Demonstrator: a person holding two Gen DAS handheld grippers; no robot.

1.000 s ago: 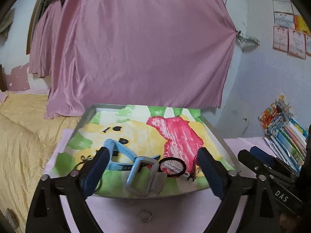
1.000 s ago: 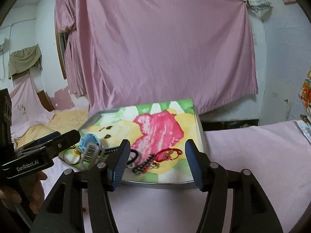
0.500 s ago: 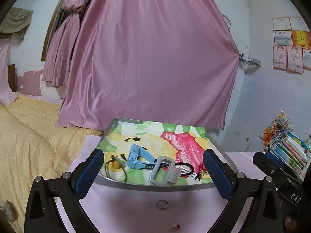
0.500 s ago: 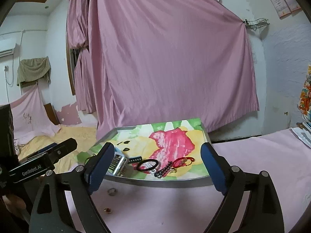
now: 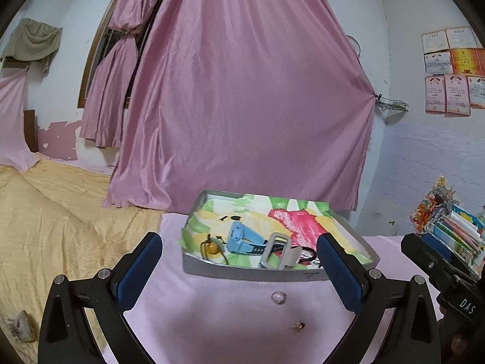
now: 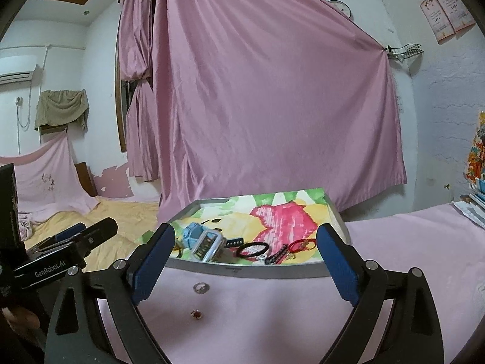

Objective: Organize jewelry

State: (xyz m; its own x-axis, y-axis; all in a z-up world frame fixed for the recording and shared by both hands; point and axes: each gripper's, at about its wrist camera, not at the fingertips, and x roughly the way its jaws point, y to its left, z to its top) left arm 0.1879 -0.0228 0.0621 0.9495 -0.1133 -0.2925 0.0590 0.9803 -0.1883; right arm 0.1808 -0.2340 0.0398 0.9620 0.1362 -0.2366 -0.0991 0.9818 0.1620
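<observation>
Grey tray [image 5: 251, 273] sits on the pink cloth [image 5: 212, 318], lined with a cartoon print. Inside the tray: blue watch [image 5: 242, 238] near the left, silver watch [image 5: 277, 254] right next to it, an amber bead on a cord [image 5: 212, 248] at the tray's left front corner, then a black band [image 6: 253, 249] and a red bracelet [image 6: 300, 245] toward its right front. Just outside the tray's front wall lie a ring [image 5: 279, 297] and a tiny stud [image 5: 298, 326]. Left gripper [image 5: 239, 270] is spread wide with nothing in it, right gripper [image 6: 245, 261] too.

A pink-clothed table [image 5: 230, 312] bears a tray [image 5: 251, 273], silver ring [image 5: 279, 297] and small earring [image 5: 298, 326].
</observation>
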